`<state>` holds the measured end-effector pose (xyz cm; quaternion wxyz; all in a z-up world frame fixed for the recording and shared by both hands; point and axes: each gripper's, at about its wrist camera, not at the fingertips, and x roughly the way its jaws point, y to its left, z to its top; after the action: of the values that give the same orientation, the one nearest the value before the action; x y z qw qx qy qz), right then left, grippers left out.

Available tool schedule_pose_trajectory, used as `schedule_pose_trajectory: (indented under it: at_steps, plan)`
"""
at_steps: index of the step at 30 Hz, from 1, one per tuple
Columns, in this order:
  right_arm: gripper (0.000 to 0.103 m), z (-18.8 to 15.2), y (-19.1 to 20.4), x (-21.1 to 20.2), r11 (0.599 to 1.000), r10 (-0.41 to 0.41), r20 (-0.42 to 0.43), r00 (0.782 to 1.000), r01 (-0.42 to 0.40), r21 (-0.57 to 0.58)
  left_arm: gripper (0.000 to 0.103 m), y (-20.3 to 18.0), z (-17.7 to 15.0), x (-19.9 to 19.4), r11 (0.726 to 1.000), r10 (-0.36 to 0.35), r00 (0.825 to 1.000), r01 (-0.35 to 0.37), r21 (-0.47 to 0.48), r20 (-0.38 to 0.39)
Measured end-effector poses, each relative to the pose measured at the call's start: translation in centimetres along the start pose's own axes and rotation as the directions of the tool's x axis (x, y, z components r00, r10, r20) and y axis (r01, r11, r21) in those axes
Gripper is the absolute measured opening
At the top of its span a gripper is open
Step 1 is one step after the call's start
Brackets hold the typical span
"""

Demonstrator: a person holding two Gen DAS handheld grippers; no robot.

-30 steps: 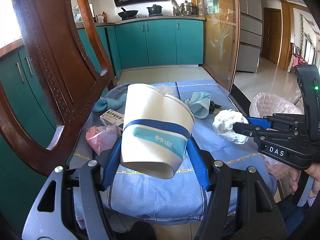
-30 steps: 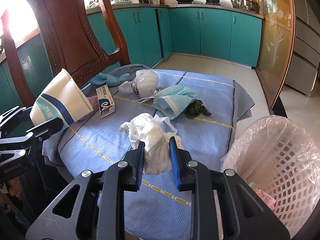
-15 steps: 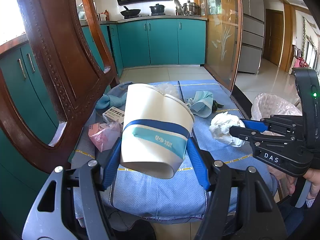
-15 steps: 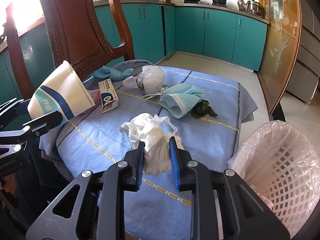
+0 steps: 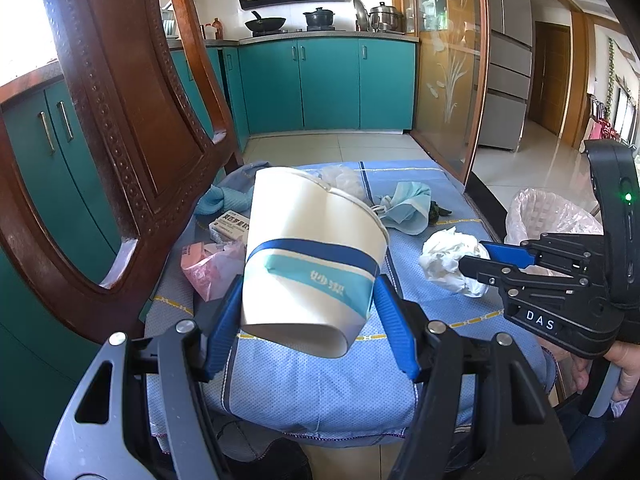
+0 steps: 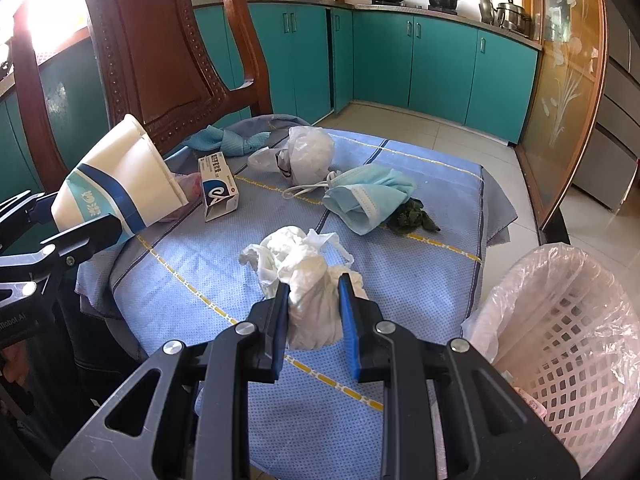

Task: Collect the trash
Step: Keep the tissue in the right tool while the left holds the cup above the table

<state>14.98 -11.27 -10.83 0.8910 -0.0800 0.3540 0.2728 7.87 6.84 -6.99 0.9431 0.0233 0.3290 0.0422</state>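
A: What have I got in the left gripper?

B: Its blue pads are clamped on the sides of the white paper cup with a blue and teal band, which hangs tilted above the blue woven cloth on the table.

A: And my right gripper?

B: It pinches the crumpled white plastic bag, jaws narrow, with the bag's loose end hanging over the cloth.

A: Where's the bin?

B: The white lattice basket lined with a thin pink bag stands just beside the table on my right.

A: What trash lies on the cloth?

B: A light blue face mask beside a dark green scrap, a knotted clear bag, a small white box and a pink bag near the cup.
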Motion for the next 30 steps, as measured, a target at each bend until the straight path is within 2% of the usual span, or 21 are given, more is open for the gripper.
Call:
schedule_pose_trajectory:
  at_steps: [30]
  plan:
    - [0.024,-0.02,0.37,0.12,1.0,-0.002,-0.005,1.0,0.002,-0.013,0.065,-0.05,0.17,-0.1,1.0,0.005,1.0,-0.005,-0.003,0.003]
